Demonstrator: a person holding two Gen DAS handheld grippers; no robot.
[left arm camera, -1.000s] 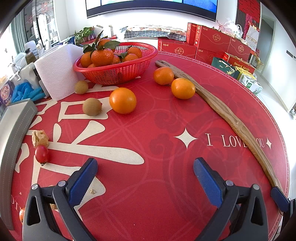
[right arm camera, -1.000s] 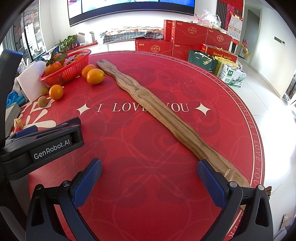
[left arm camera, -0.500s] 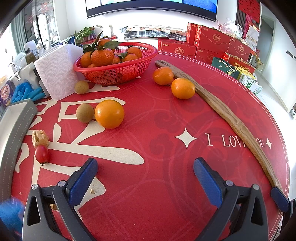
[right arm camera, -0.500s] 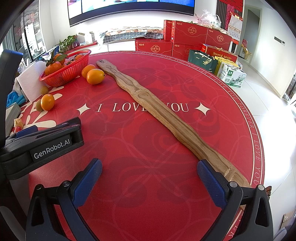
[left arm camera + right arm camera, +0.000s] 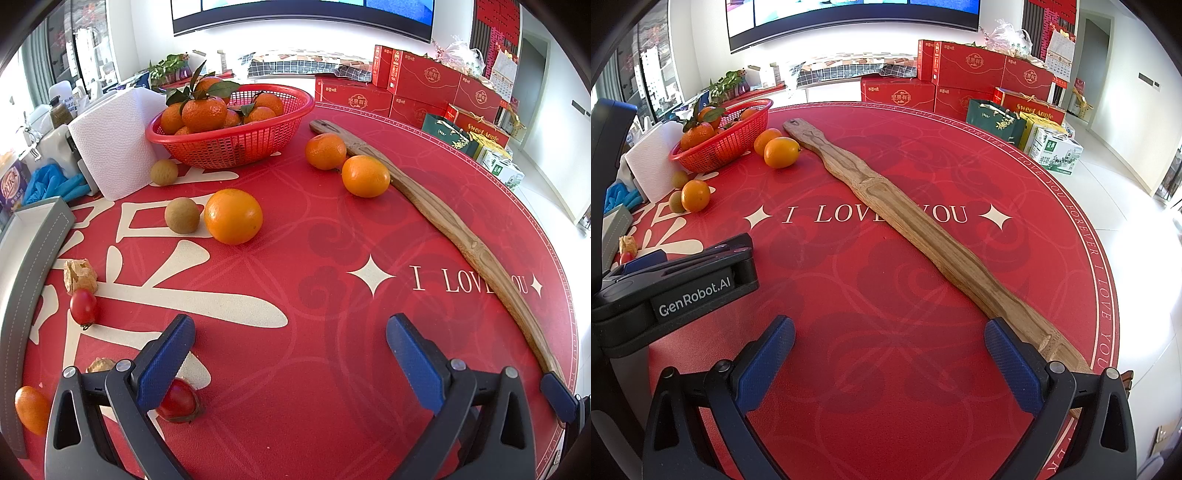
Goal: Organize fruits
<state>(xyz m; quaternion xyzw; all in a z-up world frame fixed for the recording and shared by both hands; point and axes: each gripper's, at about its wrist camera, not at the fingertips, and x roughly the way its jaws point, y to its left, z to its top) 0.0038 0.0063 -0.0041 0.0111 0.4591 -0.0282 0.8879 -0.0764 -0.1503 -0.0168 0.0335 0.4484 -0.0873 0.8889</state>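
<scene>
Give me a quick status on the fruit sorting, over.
Left tongs open, empty, low over the mat. Right tongs open, empty. Loose orange beside a brown fruit, outside the red basket. Wooden stick lies across the mat.

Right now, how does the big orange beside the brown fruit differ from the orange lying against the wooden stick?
The big orange looks larger than the orange by the stick, though it is also nearer the left wrist camera. The big orange touches a small brown fruit; the orange by the stick rests against the wooden stick and beside another orange. Both are smooth, bright orange, leafless and outside the red basket.
</scene>
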